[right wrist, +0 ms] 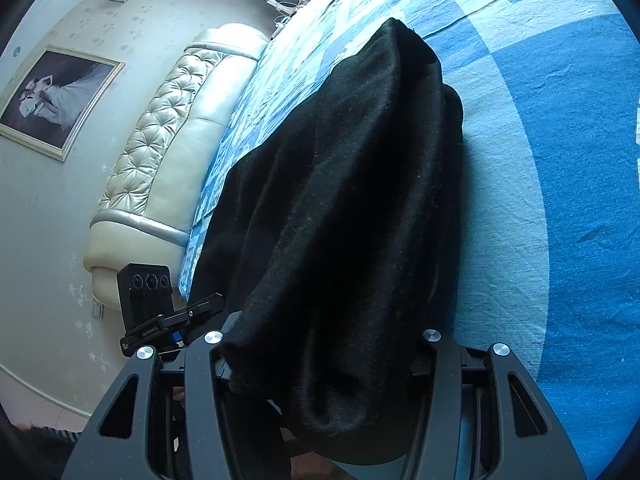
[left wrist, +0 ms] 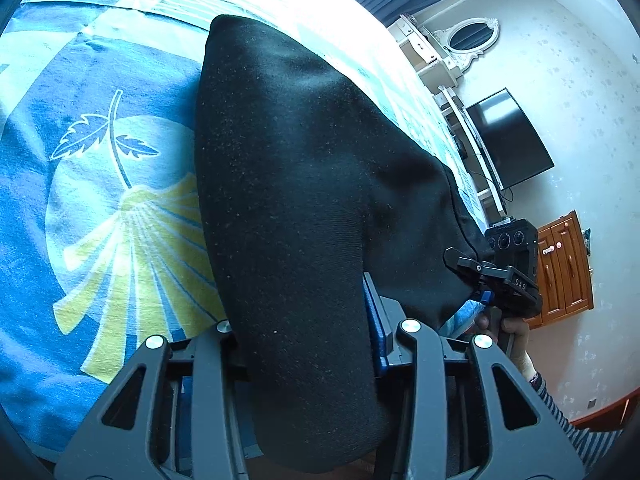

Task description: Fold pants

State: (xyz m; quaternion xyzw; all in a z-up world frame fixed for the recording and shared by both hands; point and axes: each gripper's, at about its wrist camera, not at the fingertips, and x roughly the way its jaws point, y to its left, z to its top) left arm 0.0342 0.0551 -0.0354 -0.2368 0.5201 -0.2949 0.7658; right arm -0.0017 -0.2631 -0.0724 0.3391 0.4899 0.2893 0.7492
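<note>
Black pants (left wrist: 304, 208) fill the middle of both views, draped from the two grippers down onto the bed (left wrist: 100, 200). The left gripper (left wrist: 308, 344) has its jaws closed on one bunch of the dark cloth, a blue pad showing beside the fabric. The right gripper (right wrist: 320, 360) is clamped on another bunch of the same pants, the cloth spilling over its fingers and hiding them. From the left wrist camera the right gripper sits at the right edge, pinching the far corner of the garment. The pants look like a soft, matte knit, flecked with pale lint, hanging in broad rounded folds. Under them lies a blue bedcover with a woven look, printed with leaves and a yellow fan shape. Around the bed: a tufted, shiny cream headboard (right wrist: 160, 148), a framed picture (right wrist: 56, 100) on the wall, a dark television (left wrist: 510, 140), an oval mirror (left wrist: 472, 38) and a brown wooden cabinet (left wrist: 564, 268).
</note>
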